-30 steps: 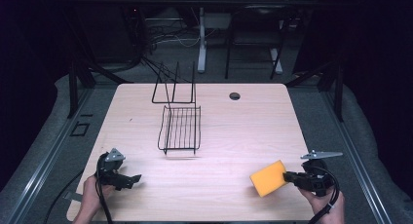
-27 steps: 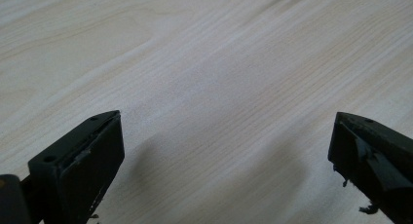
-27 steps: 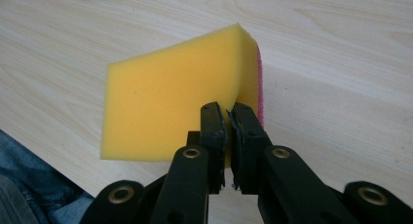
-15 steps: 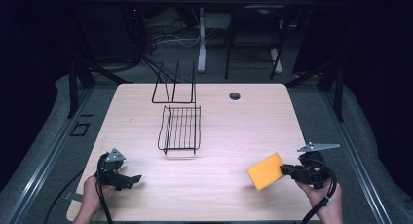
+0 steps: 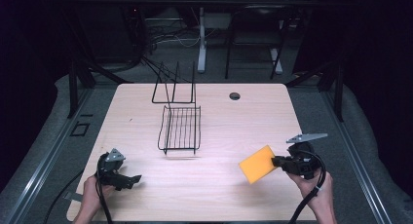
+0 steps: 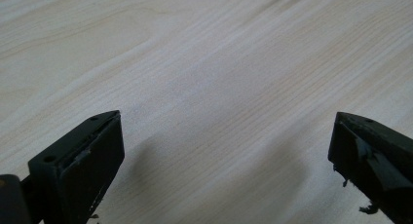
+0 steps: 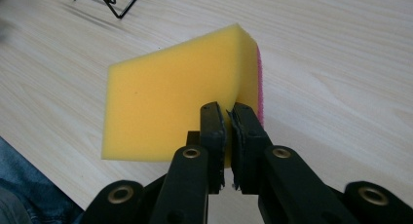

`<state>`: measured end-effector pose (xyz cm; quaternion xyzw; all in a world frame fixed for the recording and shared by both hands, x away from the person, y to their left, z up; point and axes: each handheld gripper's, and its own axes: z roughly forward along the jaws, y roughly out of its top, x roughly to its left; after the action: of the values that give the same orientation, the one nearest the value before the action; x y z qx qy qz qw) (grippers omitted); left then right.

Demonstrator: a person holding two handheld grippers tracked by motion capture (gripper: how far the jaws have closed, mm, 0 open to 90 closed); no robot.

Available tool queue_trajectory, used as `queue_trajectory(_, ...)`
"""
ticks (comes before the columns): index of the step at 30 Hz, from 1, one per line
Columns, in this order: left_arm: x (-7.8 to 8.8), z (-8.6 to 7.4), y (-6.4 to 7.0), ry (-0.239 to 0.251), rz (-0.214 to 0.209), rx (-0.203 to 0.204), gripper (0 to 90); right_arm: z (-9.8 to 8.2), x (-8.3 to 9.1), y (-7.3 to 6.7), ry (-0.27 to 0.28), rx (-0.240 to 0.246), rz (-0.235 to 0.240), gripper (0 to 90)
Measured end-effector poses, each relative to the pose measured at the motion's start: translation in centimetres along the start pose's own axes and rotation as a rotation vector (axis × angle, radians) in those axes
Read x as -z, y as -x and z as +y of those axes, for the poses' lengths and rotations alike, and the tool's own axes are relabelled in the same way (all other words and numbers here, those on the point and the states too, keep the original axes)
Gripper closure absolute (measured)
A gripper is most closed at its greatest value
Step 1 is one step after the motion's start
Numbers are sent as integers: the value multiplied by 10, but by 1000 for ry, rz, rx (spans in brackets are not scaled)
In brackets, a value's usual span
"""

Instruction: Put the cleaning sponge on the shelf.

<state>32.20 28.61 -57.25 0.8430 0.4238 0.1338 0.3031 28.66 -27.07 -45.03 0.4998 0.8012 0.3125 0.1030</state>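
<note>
A yellow sponge (image 5: 257, 163) with a pink scouring side (image 7: 258, 83) hangs just above the wooden table (image 5: 229, 121) at the front right. My right gripper (image 5: 277, 161) is shut on the sponge's near edge, its two fingers (image 7: 213, 136) squeezed close together around the foam (image 7: 170, 107). My left gripper (image 5: 131, 181) rests at the front left corner in a person's hand. Its jaws stand wide apart over bare wood (image 6: 224, 112), with nothing between them. A black wire rack (image 5: 180, 127) stands at the middle of the table, well away from both grippers.
The rack's upright wire back (image 5: 174, 85) rises toward the table's far edge. A round cable hole (image 5: 234, 96) sits near the far edge. A corner of the rack (image 7: 104, 0) shows beyond the sponge in the right gripper view. Dark floor and table legs surround the table.
My right gripper has carried the sponge up off the table and a little to the left. The left gripper has stayed put.
</note>
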Motion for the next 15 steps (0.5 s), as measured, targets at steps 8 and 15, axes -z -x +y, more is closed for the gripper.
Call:
queue_trajectory(8,0,0,0,0,0,-1,1,16,-4,-8,-19,34,-11,848)
queue_trajectory(15,0,0,0,0,-1,-1,1,33,-12,-18,-43,77,-10,847)
